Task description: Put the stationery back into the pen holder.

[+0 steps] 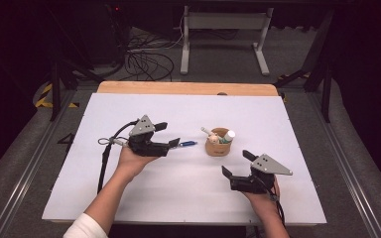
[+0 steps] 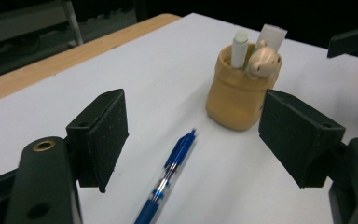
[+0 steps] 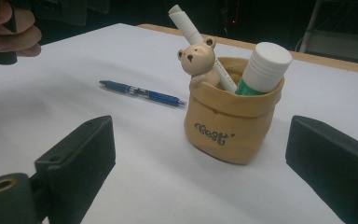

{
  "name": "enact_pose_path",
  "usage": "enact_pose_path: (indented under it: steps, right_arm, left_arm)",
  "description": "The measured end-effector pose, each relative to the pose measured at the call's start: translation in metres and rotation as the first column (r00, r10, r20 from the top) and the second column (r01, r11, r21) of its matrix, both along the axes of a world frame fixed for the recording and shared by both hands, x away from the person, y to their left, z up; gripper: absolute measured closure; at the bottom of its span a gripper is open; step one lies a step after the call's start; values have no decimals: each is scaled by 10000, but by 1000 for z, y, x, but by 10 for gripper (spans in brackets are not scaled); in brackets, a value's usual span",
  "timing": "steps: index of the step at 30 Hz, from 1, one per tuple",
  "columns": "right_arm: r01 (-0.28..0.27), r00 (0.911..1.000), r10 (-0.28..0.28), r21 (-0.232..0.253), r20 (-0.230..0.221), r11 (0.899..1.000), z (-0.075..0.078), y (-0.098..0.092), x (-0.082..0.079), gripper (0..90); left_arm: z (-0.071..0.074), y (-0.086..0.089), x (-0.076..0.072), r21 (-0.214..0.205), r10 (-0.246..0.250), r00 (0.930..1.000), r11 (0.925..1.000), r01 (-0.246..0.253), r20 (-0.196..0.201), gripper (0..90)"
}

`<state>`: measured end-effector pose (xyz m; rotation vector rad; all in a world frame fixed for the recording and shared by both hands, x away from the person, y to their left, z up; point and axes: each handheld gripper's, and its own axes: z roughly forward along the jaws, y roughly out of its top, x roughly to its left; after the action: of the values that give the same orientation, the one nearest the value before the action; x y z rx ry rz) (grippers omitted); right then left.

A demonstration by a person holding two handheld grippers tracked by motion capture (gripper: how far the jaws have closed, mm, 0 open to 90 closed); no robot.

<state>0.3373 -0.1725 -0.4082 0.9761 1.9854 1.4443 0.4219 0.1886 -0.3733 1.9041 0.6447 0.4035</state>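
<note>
Beside blue pen (image 3: 142, 92), tan pot (image 3: 227, 125) holds marker, probably glue stick; both grippers' jaws apart.

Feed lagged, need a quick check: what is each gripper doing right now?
Left gripper: open, blue plastic pen lying loose on the table between its jaws.
Right gripper: open, holding nothing.

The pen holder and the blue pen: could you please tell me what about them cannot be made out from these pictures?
- Pen holder: its inside and the lower ends of the white marker and the green-bodied stick are hidden by its wall in the right gripper view.
- Blue pen: blurred in the left gripper view, its rear end cut off by the bottom edge; any print is unreadable.
- High view: the left tongs cover part of the pen.
</note>
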Motion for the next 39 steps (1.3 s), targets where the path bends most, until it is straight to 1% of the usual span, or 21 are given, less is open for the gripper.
enact_pose_path:
  steps: [1,3,7,9,10,13,14,15,17,18,19,20,23,24,26,28,31,37,39]
  right_arm:
    - [8,10000,-8,-1,0,10000,0,0,0,89]
    - [7,10000,-7,12,-12,10000,0,0,0,89]
    - [-26,10000,26,-15,-33,10000,-1,1,1,89]
    - [-50,10000,50,-17,-45,10000,-1,1,1,89]
    - [-47,10000,47,-8,-69,10000,-1,1,1,89]
    - [-68,10000,68,-14,-73,10000,-1,1,1,89]
    - [-74,9999,74,-20,-84,10000,-1,1,1,89]
    - [-76,9999,76,-16,-91,10000,-1,1,1,89]
    - [-91,9999,90,-31,-90,10000,-2,1,1,89]
    - [-103,9999,103,-44,-88,9999,-2,1,1,89]
    - [-111,9999,111,-41,-92,9999,-2,1,1,89]
    - [-121,9999,121,-43,-83,9999,-2,1,1,89]
    - [-136,9999,135,-42,-91,9999,-2,2,1,89]
    - [-141,9999,141,-49,-94,9999,-2,2,1,89]
    - [-170,9998,169,-50,-91,9998,-2,2,1,89]
    - [-176,9998,176,-61,-114,9998,-2,2,1,89]
    - [-198,9997,197,-65,-128,9998,-2,2,1,89]
    - [-223,9996,221,-90,-162,9997,-3,3,1,89]
    - [-230,9996,228,-93,-159,9997,-2,3,1,90]
  left_arm:
    - [-1,2,2,94,-14,9999,10000,15,-107,244]
    - [-4,6,5,371,25,9998,9993,-19,-176,238]
    - [-11,12,12,951,100,9990,9954,-59,-426,232]
    - [-15,14,16,1116,139,9980,9937,-69,-618,226]
    - [-17,16,18,1202,177,9977,9927,-98,-651,223]
    - [-23,19,23,1373,180,9968,9905,-71,-777,221]
    - [-25,19,24,1328,174,9962,9911,-59,-855,219]
    - [-26,20,26,1376,157,9961,9905,-36,-870,218]
    - [-29,20,28,1363,113,9946,9907,28,-1027,224]
    - [-30,20,30,1417,108,9949,9899,35,-1000,230]
    - [-32,20,31,1338,47,9930,9909,112,-1178,242]
    - [-34,19,31,1353,4,9928,9907,160,-1196,259]
    - [-37,16,33,1572,-85,9912,9871,294,-1319,296]
    - [-38,16,34,1719,-126,9922,9845,340,-1243,309]
    - [-41,14,35,1725,-221,9896,9839,468,-1424,354]
    - [-44,13,36,1869,-262,9883,9809,543,-1500,386]
    - [-47,14,38,1947,-290,9862,9790,610,-1630,415]
    - [-52,13,40,2231,-342,9814,9718,768,-1890,480]
    - [-55,13,41,2353,-389,9795,9681,859,-1978,503]
